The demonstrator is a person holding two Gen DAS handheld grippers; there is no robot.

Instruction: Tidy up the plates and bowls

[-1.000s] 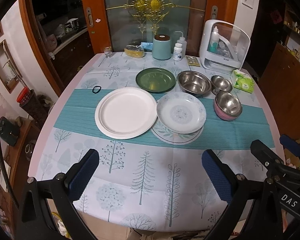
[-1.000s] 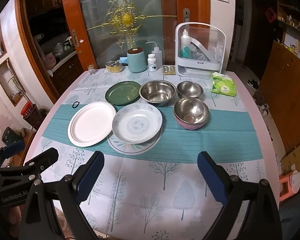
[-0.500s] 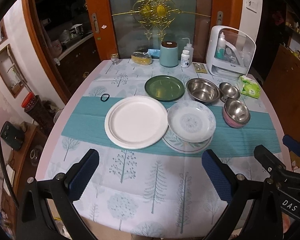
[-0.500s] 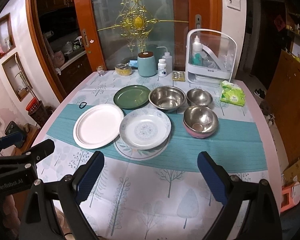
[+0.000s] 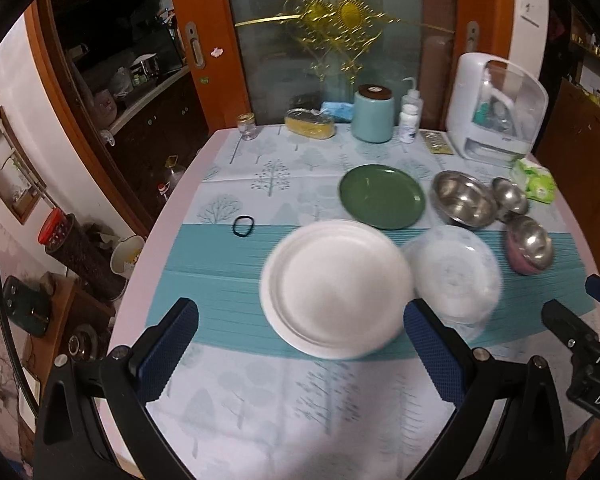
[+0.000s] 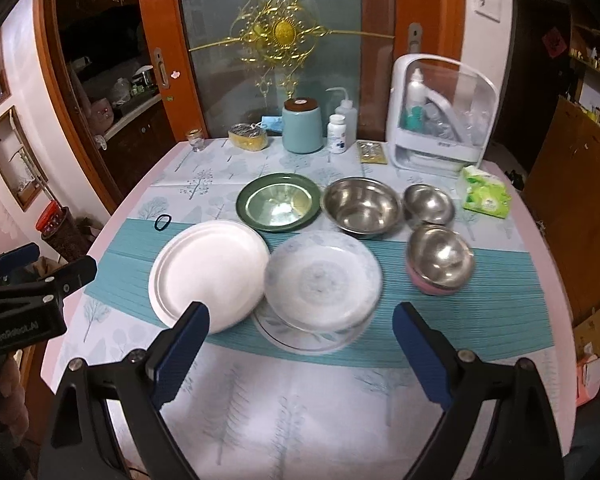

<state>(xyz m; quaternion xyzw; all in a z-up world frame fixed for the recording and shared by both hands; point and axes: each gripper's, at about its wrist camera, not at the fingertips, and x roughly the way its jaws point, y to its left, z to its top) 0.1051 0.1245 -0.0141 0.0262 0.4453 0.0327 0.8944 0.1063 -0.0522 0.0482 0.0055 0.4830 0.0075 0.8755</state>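
A white plate (image 5: 336, 288) (image 6: 208, 276) lies on the teal runner, just beyond my open left gripper (image 5: 300, 320), whose fingers are empty. Right of it a patterned deep plate (image 6: 322, 280) (image 5: 456, 276) rests on a flat patterned plate (image 6: 300, 340). My right gripper (image 6: 300, 320) hovers short of this stack; its jaws are closing with nothing between them. Behind stand a green plate (image 6: 278, 202), a large steel bowl (image 6: 362, 206) and a small steel bowl (image 6: 428, 204). A third steel bowl (image 6: 440, 258) sits inside a pink bowl (image 6: 428, 286).
Along the table's far edge stand a teal canister (image 6: 302, 128), two bottles (image 6: 338, 132), a white dispenser case (image 6: 440, 120), a small glass jar (image 6: 196, 140) and a yellow sponge pack (image 6: 248, 136). A green tissue pack (image 6: 486, 196) lies right; a black hair tie (image 6: 162, 222) lies left.
Both grippers have moved forward toward the dishes, which now look larger and closer. In the left wrist view the dishes have shifted to the right.
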